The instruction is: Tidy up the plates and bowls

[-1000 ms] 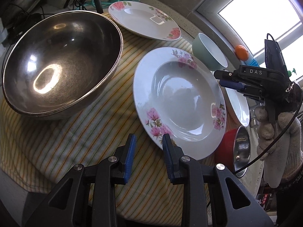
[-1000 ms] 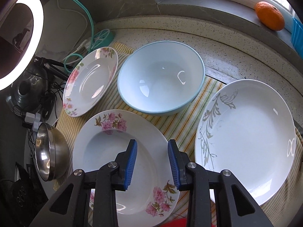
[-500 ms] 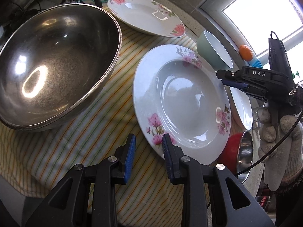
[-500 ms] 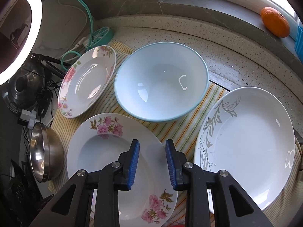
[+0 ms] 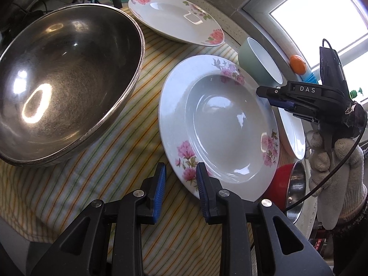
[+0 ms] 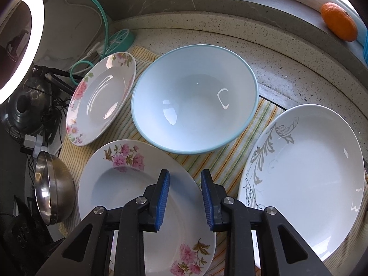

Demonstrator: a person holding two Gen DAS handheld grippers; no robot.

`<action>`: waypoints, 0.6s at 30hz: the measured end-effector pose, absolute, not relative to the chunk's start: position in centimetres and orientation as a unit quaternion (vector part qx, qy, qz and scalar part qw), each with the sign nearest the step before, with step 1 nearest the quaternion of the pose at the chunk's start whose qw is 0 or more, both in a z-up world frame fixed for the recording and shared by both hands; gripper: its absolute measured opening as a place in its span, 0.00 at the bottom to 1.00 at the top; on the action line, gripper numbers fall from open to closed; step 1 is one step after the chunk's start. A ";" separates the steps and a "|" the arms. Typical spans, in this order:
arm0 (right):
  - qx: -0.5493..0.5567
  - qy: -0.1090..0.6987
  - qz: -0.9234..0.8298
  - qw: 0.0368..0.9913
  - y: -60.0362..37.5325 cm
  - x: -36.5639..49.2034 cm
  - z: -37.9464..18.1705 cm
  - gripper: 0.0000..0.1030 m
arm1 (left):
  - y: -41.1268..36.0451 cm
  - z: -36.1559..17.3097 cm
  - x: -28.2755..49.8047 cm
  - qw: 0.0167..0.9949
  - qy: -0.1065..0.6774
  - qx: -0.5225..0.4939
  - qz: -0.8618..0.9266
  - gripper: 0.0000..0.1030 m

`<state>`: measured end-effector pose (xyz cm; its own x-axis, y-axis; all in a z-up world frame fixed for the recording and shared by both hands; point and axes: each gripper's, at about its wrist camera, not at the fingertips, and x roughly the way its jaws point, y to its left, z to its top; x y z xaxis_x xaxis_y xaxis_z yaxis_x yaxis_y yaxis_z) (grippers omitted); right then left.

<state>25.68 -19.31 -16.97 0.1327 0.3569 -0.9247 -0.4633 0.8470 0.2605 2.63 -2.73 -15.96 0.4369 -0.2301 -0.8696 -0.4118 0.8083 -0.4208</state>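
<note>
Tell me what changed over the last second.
The right tongs narrowed half a second ago and have opened again, above the near rim of the pink-flowered plate. Nothing was taken hold of. The left tongs stayed open, and the blue bowl and steel bowl kept their places.

A round orange fruit (image 6: 339, 21) sat on the grey stone windowsill (image 6: 264, 2); a glowing white ring light (image 6: 21, 43) stood left

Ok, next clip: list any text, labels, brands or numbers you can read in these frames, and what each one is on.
"DAS": white letters on the black body of the right tool, seen from the left wrist view.
Nothing else is readable: the floral plate, the vine-patterned plate, the blue bowl and the steel bowl carry only patterns or no markings.
</note>
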 end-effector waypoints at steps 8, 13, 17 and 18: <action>-0.052 0.598 0.274 0.752 -19.0 25.6 -16.9 0.25 | -2.4 -16.0 2.6 0.789 0.523 -0.319 0.054 0.21; -0.052 0.598 0.275 0.751 -19.0 25.6 -16.9 0.25 | -2.4 -16.0 2.6 0.791 0.520 -0.319 0.054 0.18; -0.051 0.599 0.276 0.750 -19.1 25.6 -17.0 0.25 | -2.4 -15.8 2.7 0.790 0.522 -0.318 0.054 0.18; -0.050 0.599 0.277 0.749 -19.1 25.7 -17.0 0.25 | -2.4 -15.8 2.7 0.791 0.521 -0.316 0.054 0.18</action>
<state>25.65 -19.09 -17.03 0.1284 0.3555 -0.9258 -0.4747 0.8417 0.2574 2.73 -2.36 -15.81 0.4504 -0.2445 -0.8587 -0.4153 0.7940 -0.4440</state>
